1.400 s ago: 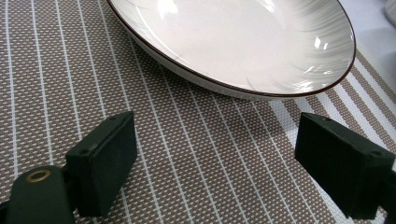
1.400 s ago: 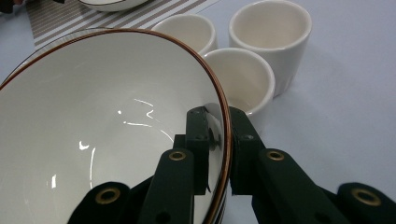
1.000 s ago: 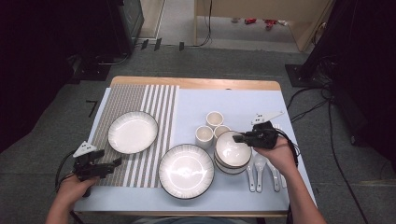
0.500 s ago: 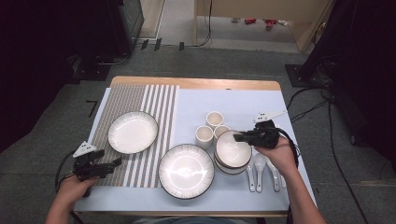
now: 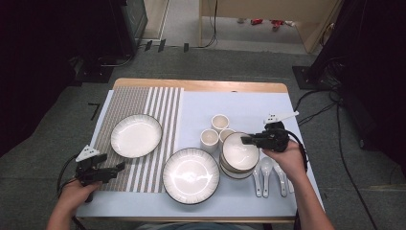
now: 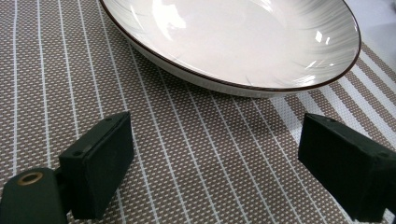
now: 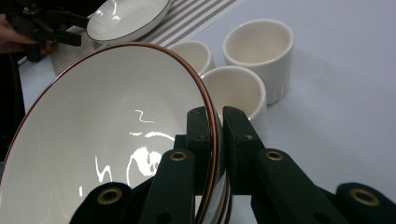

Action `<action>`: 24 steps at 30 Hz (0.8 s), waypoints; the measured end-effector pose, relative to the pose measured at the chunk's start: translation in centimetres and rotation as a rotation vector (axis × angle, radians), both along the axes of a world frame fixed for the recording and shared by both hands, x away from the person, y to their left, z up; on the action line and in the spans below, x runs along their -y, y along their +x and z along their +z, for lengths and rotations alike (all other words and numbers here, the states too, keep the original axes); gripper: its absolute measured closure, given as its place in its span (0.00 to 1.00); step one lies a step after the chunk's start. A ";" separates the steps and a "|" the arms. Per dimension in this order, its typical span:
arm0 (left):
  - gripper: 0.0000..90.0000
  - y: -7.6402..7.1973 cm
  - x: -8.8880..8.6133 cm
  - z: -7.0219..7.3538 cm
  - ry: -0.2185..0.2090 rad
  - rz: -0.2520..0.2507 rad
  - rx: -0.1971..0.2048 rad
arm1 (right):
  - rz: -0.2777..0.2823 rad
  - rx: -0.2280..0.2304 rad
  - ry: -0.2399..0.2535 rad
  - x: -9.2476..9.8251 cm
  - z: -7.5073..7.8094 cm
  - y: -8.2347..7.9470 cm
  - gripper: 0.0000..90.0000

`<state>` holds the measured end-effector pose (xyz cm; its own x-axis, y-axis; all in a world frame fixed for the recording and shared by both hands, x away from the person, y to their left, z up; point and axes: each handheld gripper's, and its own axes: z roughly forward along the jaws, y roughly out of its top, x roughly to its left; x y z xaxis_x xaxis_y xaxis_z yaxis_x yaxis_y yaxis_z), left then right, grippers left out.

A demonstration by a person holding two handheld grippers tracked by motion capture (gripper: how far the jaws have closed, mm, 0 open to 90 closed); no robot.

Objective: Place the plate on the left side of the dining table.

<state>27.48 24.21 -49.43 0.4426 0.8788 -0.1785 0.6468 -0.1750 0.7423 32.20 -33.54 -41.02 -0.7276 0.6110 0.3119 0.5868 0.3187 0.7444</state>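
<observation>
A stack of white bowls with brown rims (image 5: pixel 238 158) stands right of centre on the table. My right gripper (image 5: pixel 249 140) is shut on the right edge of the top bowl (image 7: pixel 107 140), whose rim runs between the two pads (image 7: pixel 215 121). The lower bowls' rims peek out just under it. At the left, my left gripper (image 5: pixel 117 167) rests low over the striped placemat (image 5: pixel 158 105) with its jaws wide open and nothing between them (image 6: pixel 215 158). A shallow white plate (image 6: pixel 233 37) lies just beyond those jaws, also visible on the mat (image 5: pixel 136 135).
Three small white cups (image 5: pixel 219 122) cluster just behind the bowl stack. A second dark-rimmed plate (image 5: pixel 190 175) lies at front centre. Three white spoons (image 5: pixel 268 175) lie in front of my right hand. A pale blue cover (image 5: pixel 249 105) spans the table's right side.
</observation>
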 end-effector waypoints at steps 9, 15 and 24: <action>0.12 0.0 0.3 0.0 0.027 0.000 0.004 | -0.027 -0.017 0.007 -0.1 0.3 -0.2 0.91; 0.12 -0.1 0.4 0.0 0.045 -0.001 0.006 | -0.046 -0.022 0.009 -0.2 0.4 -0.3 0.91; 0.12 -0.1 0.6 0.0 0.067 -0.002 0.010 | -0.055 -0.033 0.012 -0.8 0.9 -0.2 0.91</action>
